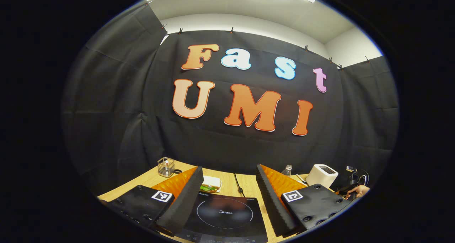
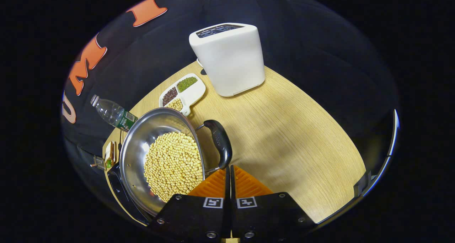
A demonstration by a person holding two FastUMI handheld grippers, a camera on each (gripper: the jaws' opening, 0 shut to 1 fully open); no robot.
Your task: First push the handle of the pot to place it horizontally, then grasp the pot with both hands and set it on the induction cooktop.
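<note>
A cloth-walled booth set up as a kitchen: wooden table [image 2: 284,129], toaster [image 2: 229,59], cooktop [image 1: 224,212].

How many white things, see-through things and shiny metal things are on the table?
White: 2, the toaster and the bean tray
See-through: 1, the water bottle
Shiny metal: 2, the pot and the wire basket
Total: 5

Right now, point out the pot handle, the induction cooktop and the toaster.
pot handle [image 2: 220,142]: right gripper view, middle of the black grip.
induction cooktop [image 1: 224,212]: left gripper view, centre of the glass top.
toaster [image 2: 233,59]: right gripper view, middle of the white front face.
</note>
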